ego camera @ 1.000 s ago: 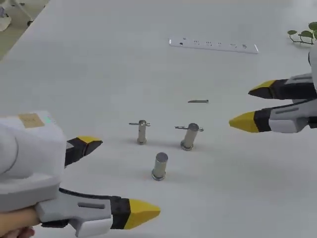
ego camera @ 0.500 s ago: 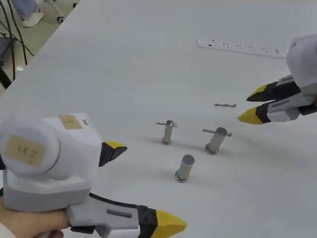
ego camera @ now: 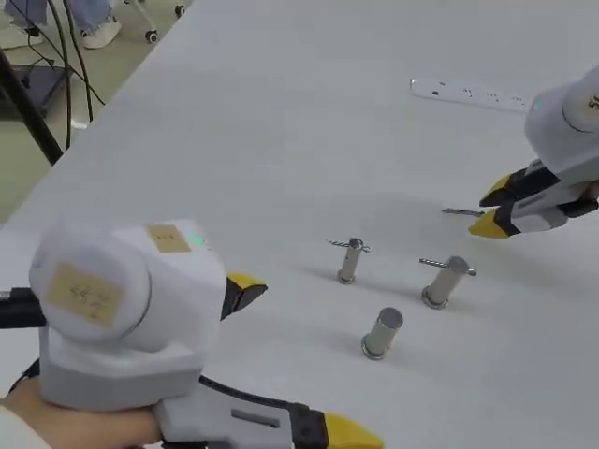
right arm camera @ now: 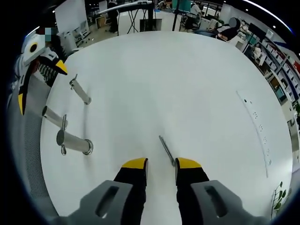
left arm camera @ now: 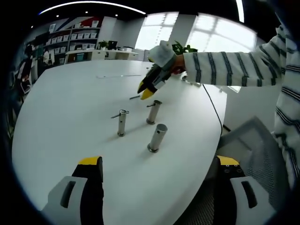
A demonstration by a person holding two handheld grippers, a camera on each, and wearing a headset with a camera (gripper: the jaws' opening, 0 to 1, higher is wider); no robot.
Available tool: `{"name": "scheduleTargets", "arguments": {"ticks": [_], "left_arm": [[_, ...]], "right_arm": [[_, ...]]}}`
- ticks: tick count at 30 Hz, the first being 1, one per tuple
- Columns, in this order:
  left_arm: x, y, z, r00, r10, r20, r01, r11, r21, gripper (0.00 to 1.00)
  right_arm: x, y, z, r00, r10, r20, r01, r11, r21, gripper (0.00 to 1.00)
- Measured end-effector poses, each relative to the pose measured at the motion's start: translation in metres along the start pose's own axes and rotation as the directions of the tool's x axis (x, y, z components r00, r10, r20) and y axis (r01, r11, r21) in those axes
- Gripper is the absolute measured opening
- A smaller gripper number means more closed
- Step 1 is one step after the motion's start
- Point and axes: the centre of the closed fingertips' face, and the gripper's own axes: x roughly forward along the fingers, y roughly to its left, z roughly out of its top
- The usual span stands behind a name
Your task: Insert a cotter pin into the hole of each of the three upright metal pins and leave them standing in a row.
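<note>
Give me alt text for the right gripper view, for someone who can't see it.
The open right gripper hovers over a white table, with a loose cotter pin lying just ahead of its yellow tips. At the left stand three metal pins, two already with cotter pins through them, and the left gripper is beyond them.

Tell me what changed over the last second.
The right gripper moved in to the loose cotter pin on the table and narrowed its jaws around the pin's end, not yet shut. The left gripper stayed open. The bare post, one fitted post and the other fitted post stood unchanged.
</note>
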Motion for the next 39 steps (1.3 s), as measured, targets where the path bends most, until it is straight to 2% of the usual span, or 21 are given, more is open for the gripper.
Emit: {"name": "scheduleTargets", "arguments": {"ticks": [8, 10, 13, 19, 22, 26, 28, 30, 33, 36, 39], "left_arm": [[0.002, -0.004, -0.001, 0.9999, -0.017, 0.000, 0.017, 1.000, -0.010, 0.95], [0.002, -0.005, -0.001, 0.9998, -0.021, 0.002, 0.021, 1.000, -0.011, 0.95], [0.003, -0.006, -0.001, 0.9997, -0.026, 0.002, 0.026, 1.000, -0.012, 0.94], [0.004, -0.008, 0.000, 0.9994, -0.033, 0.005, 0.033, 0.999, -0.010, 0.94], [0.004, -0.010, 0.001, 0.9993, -0.037, 0.010, 0.037, 0.999, -0.001, 0.92], [0.003, -0.010, 0.005, 0.9994, -0.025, 0.024, 0.025, 0.999, 0.021, 0.88], [0.003, -0.010, 0.006, 0.9992, -0.027, 0.030, 0.026, 1.000, 0.012, 0.88], [0.004, -0.010, 0.006, 0.9990, -0.027, 0.035, 0.027, 1.000, 0.004, 0.88], [0.003, -0.009, 0.006, 0.9991, -0.023, 0.036, 0.023, 1.000, 0.008, 0.85], [0.002, -0.009, 0.009, 0.9979, -0.027, 0.058, 0.027, 1.000, 0.000, 0.84], [0.002, -0.008, 0.010, 0.9985, -0.022, 0.049, 0.022, 1.000, 0.004, 0.84]], "right_arm": [[0.008, -0.007, -0.001, 0.9998, 0.015, -0.013, -0.014, 1.000, 0.016, 0.12], [0.009, -0.011, -0.001, 0.9999, 0.016, -0.004, -0.016, 0.999, 0.040, 0.11], [0.010, -0.007, 0.000, 0.9994, 0.033, 0.011, -0.033, 0.997, 0.066, 0.10], [0.009, -0.002, 0.001, 0.9997, 0.022, 0.006, -0.022, 0.999, 0.046, 0.05], [0.010, -0.003, 0.001, 1.0000, -0.008, 0.006, 0.008, 0.999, 0.046, 0.00], [0.010, -0.006, 0.000, 0.9991, -0.041, 0.007, 0.041, 0.998, 0.048, 0.00], [0.009, -0.005, 0.000, 0.9981, -0.058, 0.018, 0.057, 0.998, 0.036, 0.00], [0.009, -0.005, 0.000, 0.9969, -0.076, 0.023, 0.074, 0.995, 0.069, 0.00], [0.009, -0.004, 0.001, 0.9960, -0.086, 0.023, 0.084, 0.994, 0.075, 0.00], [0.009, -0.003, 0.001, 0.9954, -0.095, 0.013, 0.094, 0.993, 0.067, 0.00], [0.009, -0.001, 0.002, 0.9952, -0.098, 0.004, 0.098, 0.994, 0.045, 0.00]]}}
